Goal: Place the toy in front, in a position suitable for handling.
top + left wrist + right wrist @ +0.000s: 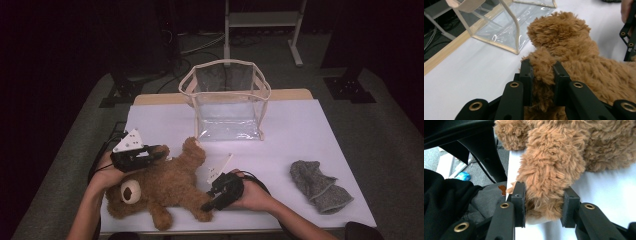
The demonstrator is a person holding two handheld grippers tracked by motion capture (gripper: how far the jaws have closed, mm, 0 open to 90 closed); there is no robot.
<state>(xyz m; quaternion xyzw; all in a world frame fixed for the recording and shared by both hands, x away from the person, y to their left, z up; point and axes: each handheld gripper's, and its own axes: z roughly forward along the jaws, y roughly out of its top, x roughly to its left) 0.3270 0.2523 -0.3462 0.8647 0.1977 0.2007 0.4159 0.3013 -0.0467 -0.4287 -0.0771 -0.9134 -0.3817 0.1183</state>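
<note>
High view: dark room, grey floor, a white frame stand at the back, cables on the floor. White worktop [300, 130] with a wooden far edge. A clear bag [226, 100] with cream trim stands open at the far middle; a grey knit cloth [320, 186] lies at the right, well apart. The teddy bear [160, 187] lies on its back at the near left edge, one arm raised toward the bag. The left hand-held gripper [159, 152] is at its upper side, the right hand-held gripper [209, 204] at a leg.

Left gripper view: jaws clamped on a tuft of the bear's fur [543, 72]. Risk: the grip has pile only, no limb, so it may slip when lifted.

Right gripper view: jaws pinch the bear's leg [549, 177] at the worktop's near edge. Risk: an uneven lift lets the bear sag, snag the bag rim and tip the light bag.
</note>
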